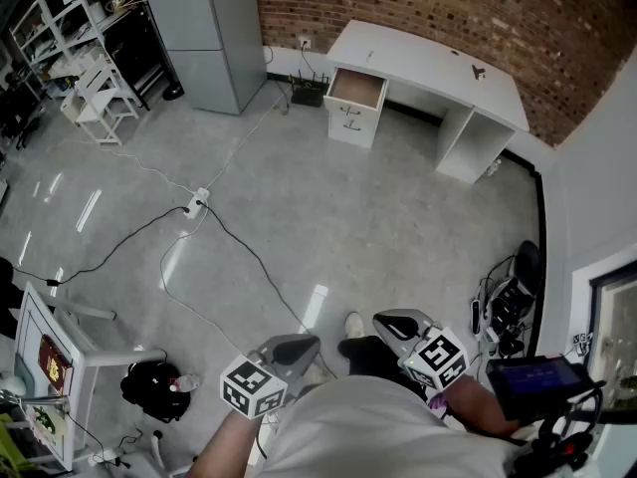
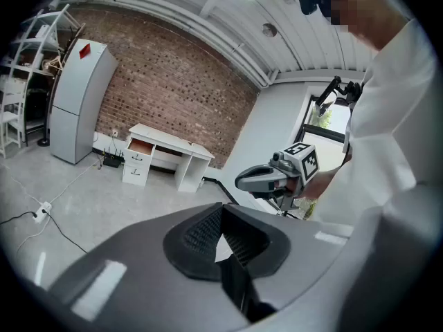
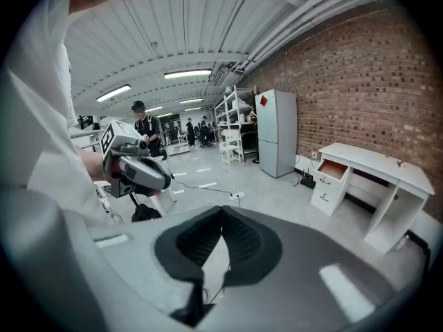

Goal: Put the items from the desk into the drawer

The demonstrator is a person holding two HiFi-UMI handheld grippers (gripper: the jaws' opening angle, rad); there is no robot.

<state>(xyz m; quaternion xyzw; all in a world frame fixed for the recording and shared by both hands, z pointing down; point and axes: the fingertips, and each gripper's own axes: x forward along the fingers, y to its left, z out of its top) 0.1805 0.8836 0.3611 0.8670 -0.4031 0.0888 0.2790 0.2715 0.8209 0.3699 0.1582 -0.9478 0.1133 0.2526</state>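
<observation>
The white desk [image 1: 428, 63] stands far off against the brick wall, with its top drawer [image 1: 356, 90] pulled open. A small dark item [image 1: 478, 71] lies on the desktop. My left gripper [image 1: 299, 347] and right gripper [image 1: 390, 324] are held close to the person's body, well away from the desk. Both are shut with nothing between the jaws. The left gripper view shows its own shut tips [image 2: 221, 216], the right gripper [image 2: 259, 178] and the desk [image 2: 169, 144]. The right gripper view shows its shut tips [image 3: 221, 220], the desk [image 3: 374, 161] and the open drawer [image 3: 332, 169].
A grey cabinet [image 1: 204, 28] stands left of the desk. Cables [image 1: 199, 267] and a power strip [image 1: 195, 204] cross the floor between me and the desk. White shelves [image 1: 90, 58], a black bag [image 1: 154, 386] and gear [image 1: 508, 302] line the sides. People [image 3: 142, 126] stand far behind.
</observation>
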